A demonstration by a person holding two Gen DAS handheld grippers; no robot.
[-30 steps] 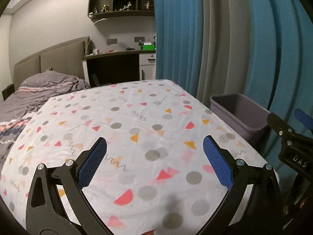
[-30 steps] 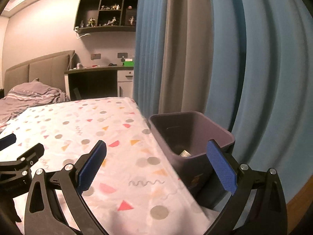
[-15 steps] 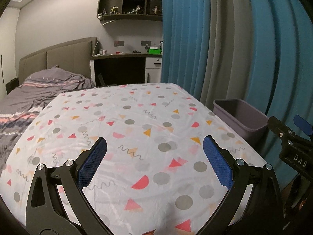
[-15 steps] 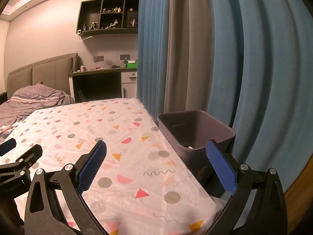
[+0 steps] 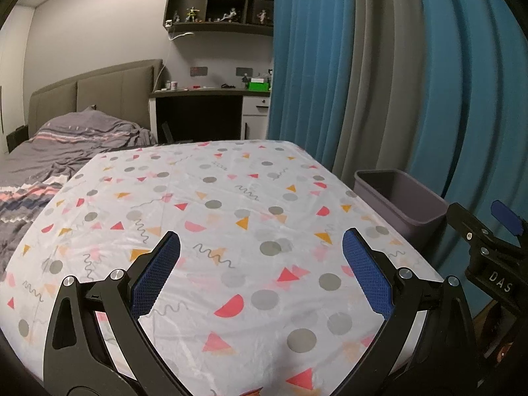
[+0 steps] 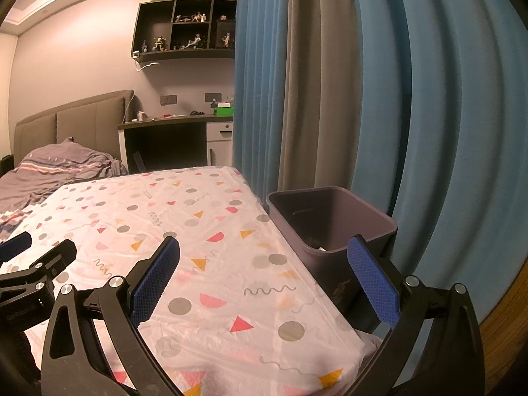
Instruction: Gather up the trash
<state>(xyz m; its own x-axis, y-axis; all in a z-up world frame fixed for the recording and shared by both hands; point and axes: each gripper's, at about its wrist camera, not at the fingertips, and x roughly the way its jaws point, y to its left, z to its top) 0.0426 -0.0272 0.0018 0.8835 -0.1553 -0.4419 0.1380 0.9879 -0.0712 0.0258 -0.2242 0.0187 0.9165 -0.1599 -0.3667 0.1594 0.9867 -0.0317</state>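
Observation:
A grey-purple bin (image 6: 333,227) stands on the floor at the right side of a table with a patterned white cloth (image 5: 231,231); it also shows in the left wrist view (image 5: 402,198). A pale scrap (image 6: 321,248) lies in its bottom. My left gripper (image 5: 260,264) is open and empty above the near part of the cloth. My right gripper (image 6: 264,264) is open and empty above the table's right edge, beside the bin. No loose trash shows on the cloth.
Blue and grey curtains (image 6: 363,99) hang right behind the bin. A bed with grey covers (image 5: 66,145) lies left of the table. A dark desk (image 5: 204,112) and wall shelf (image 5: 221,3) stand at the back wall.
Both grippers have pulled back and risen, so more of the table shows and the bin looks farther away. Both stay open and empty.

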